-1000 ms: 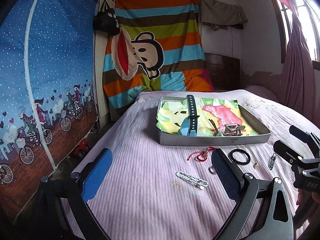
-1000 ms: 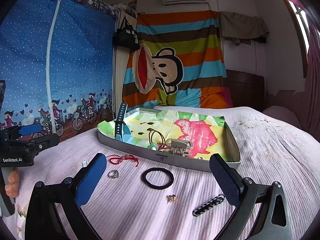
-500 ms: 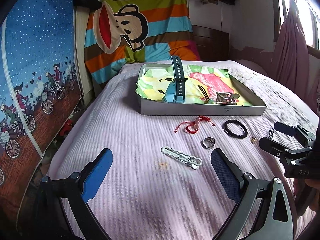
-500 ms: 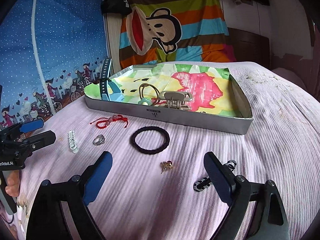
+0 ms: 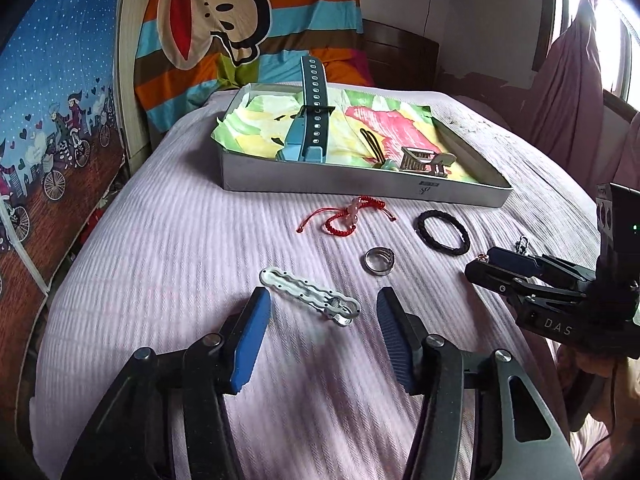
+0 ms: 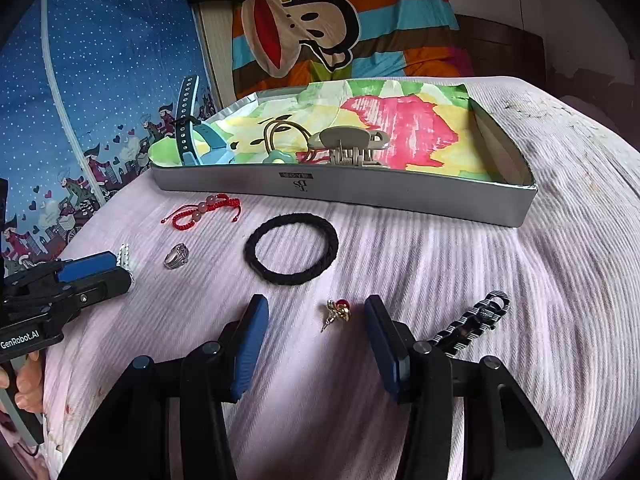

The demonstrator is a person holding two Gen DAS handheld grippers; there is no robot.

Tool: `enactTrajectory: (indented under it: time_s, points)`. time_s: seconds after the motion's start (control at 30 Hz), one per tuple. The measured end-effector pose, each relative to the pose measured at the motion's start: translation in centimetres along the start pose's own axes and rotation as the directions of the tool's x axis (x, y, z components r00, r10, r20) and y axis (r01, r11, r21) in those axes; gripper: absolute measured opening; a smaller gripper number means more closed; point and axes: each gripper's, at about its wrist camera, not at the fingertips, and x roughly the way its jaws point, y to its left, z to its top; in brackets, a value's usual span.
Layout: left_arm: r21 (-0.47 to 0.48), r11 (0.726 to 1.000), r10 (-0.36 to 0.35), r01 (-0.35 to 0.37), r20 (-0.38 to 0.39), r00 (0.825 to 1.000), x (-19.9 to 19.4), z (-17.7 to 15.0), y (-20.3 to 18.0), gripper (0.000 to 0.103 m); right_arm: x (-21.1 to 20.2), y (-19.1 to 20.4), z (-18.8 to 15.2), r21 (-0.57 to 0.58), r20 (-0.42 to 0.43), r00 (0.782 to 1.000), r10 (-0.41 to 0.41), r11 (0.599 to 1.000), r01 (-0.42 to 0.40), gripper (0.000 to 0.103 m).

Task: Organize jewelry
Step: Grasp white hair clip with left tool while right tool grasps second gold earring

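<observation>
Jewelry lies on the bed: your left gripper (image 5: 320, 320), jaws apart, frames the white hair clip (image 5: 310, 296); your right gripper (image 6: 316, 328), also apart, frames the gold earring (image 6: 337, 312) at lower center.

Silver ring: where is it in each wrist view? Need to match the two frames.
Left wrist view: silver ring right of centre, just beyond the open left gripper.
Right wrist view: silver ring at left, ahead of the left gripper.
Shared landmark: black hair tie, to the ring's right in both.
</observation>
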Motion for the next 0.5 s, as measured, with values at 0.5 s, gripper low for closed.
enactTrajectory:
  time_s: [0.5]
  points:
    - [-0.05,0.999,0.017,-0.019,-0.034,0.999,1.8,-0.3,0.9,0.015,-0.5,-1.2,-0.5,0.086,-0.018,0.998,0.062,0.994,-0.061,0.031]
